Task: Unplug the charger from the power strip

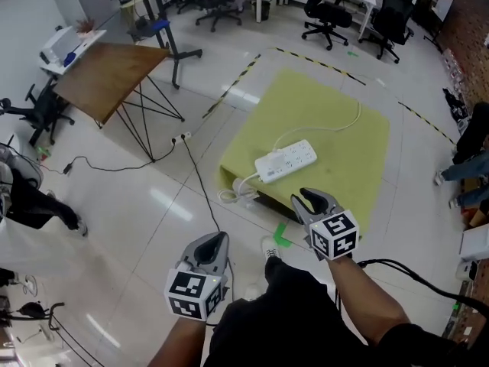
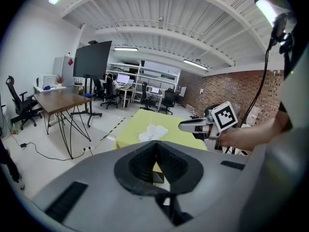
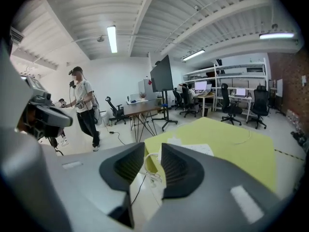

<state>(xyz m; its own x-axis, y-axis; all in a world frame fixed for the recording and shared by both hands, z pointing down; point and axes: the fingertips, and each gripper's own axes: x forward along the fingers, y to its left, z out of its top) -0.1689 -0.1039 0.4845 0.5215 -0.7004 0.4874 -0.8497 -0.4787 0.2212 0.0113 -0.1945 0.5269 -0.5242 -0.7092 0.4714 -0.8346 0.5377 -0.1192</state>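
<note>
Short of the strip (image 1: 286, 161), your right gripper (image 1: 309, 199) was released and empty, your left gripper (image 1: 214, 243) clenched; yanking the charger (image 1: 267, 176) could drag the unheld strip.

a low yellow-green table (image 1: 344, 155) stands on the pale floor in the middle of the scene. a white power strip (image 1: 286, 161) lies on it, angled from near left to far right. one white cord (image 1: 348, 122) curves from the strip toward the far side. another white cable (image 1: 235, 194) bunches in loops over the table's near left edge. the left gripper (image 1: 217, 240) hovers over the floor, near and left of the table. the right gripper (image 1: 309, 198) points at the table's near edge, just short of the strip. a green tape mark (image 1: 281, 235) sits on the floor between them. far left stands a brown wooden table (image 1: 107, 71), with a black floor cable (image 1: 200, 182) running past it.
</note>
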